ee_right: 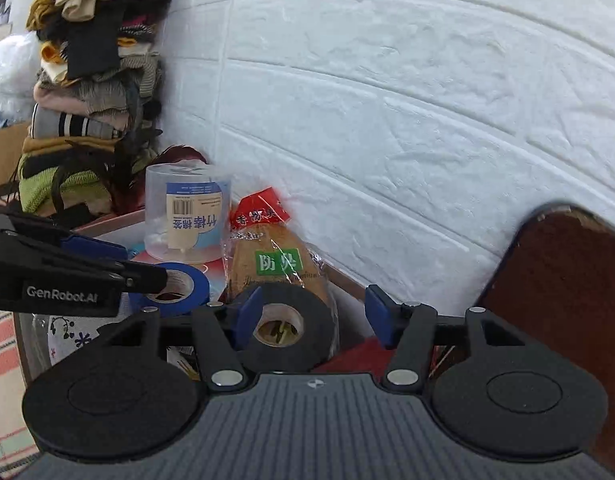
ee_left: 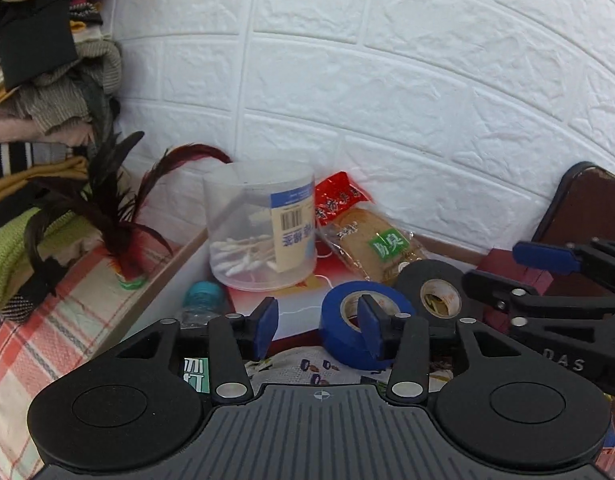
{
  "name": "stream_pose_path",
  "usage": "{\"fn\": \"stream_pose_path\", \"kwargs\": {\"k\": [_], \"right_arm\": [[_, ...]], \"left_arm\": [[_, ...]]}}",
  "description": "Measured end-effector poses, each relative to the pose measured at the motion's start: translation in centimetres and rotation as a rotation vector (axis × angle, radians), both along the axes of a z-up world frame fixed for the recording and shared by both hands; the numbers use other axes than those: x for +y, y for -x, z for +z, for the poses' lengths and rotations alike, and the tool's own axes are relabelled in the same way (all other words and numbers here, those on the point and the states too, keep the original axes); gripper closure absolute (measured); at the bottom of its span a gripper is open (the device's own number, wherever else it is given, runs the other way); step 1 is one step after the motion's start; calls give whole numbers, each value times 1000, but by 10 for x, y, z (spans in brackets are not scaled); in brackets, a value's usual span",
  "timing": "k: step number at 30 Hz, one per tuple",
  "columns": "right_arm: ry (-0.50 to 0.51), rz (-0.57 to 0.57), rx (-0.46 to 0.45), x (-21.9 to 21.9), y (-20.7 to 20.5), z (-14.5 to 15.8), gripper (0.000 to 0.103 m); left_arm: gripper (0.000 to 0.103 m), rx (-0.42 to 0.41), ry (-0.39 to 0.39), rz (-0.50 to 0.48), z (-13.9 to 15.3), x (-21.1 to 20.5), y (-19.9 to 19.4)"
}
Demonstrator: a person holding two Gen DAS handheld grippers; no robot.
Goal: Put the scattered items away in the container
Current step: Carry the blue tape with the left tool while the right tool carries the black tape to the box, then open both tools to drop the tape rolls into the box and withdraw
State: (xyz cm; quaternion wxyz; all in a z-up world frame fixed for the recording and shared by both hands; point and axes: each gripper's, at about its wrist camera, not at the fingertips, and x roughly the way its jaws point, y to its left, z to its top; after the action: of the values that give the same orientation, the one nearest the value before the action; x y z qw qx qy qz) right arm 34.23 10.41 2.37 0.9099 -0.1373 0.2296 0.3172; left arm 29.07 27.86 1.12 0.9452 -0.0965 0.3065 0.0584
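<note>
A container (ee_left: 179,258) with a pale wall and wooden rim holds several items. A blue tape roll (ee_left: 361,322) and a black tape roll (ee_left: 431,292) lie in it, behind them a clear tub of cotton swabs (ee_left: 263,232) and a packet of insoles (ee_left: 367,240). My left gripper (ee_left: 317,326) is open and empty, its right finger in front of the blue roll. My right gripper (ee_right: 313,316) is open and empty above the black roll (ee_right: 283,328), with the blue roll (ee_right: 175,290), tub (ee_right: 187,216) and packet (ee_right: 273,264) beyond.
A white brick wall (ee_left: 387,80) stands behind. A pile of folded clothes (ee_left: 39,80) and a feather shuttlecock (ee_left: 119,220) are at the left on a plaid cloth (ee_left: 47,340). A brown chair back (ee_right: 559,280) is at the right. A small bottle (ee_left: 201,306) lies in the container.
</note>
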Motion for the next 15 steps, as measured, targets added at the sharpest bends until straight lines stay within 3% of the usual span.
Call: {"fn": "stream_pose_path", "kwargs": {"k": [3, 6, 7, 11, 15], "right_arm": [[-32, 0, 50, -8, 2, 1, 43], [-51, 13, 96, -16, 10, 7, 40], [-62, 29, 115, -19, 14, 11, 34], [-102, 101, 162, -38, 37, 32, 19], [-113, 147, 127, -68, 70, 55, 16]], "left_arm": [[37, 6, -26, -3, 4, -8, 5], [16, 13, -56, -6, 8, -16, 10], [10, 9, -63, -7, 11, -20, 15], [8, -28, -70, -31, 28, -42, 43], [4, -67, -45, -84, 45, -65, 78]]}}
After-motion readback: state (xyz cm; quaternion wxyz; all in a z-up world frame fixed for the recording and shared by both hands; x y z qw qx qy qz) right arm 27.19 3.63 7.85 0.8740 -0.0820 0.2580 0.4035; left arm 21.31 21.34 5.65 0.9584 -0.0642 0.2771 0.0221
